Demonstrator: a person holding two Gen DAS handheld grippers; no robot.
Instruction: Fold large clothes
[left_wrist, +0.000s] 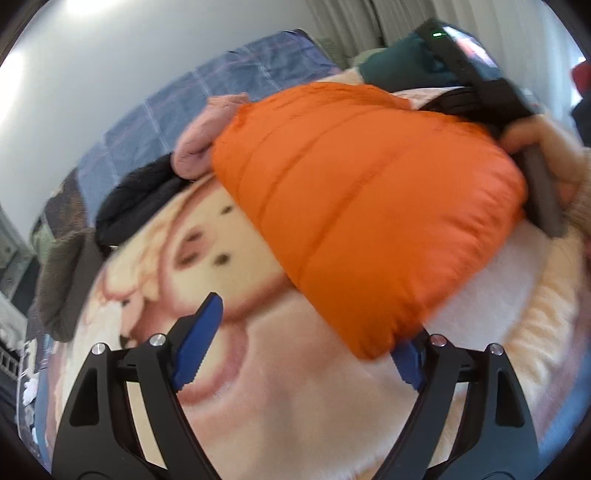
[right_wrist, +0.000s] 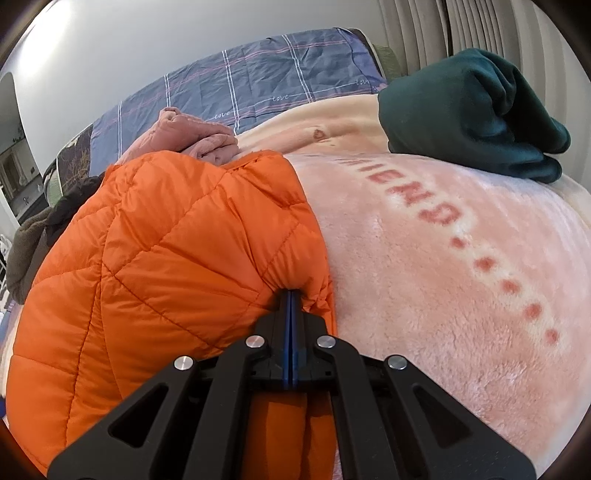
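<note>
An orange quilted puffer jacket (left_wrist: 354, 206) lies bunched on a pink cartoon blanket (left_wrist: 258, 369). My left gripper (left_wrist: 303, 343) is open; its blue pads (left_wrist: 197, 343) stand wide apart and the jacket's near corner hangs over the right pad. The jacket also fills the left of the right wrist view (right_wrist: 166, 258). My right gripper (right_wrist: 290, 299) is shut on a pinched fold at the jacket's right edge. The right gripper and the hand holding it show at the upper right of the left wrist view (left_wrist: 532, 155).
A dark green garment (right_wrist: 472, 114) lies at the far right of the blanket (right_wrist: 461, 295). A pink garment (right_wrist: 192, 136) and a black garment (left_wrist: 140, 199) lie behind the jacket. A blue plaid sheet (right_wrist: 258, 81) covers the bed's far side by the wall.
</note>
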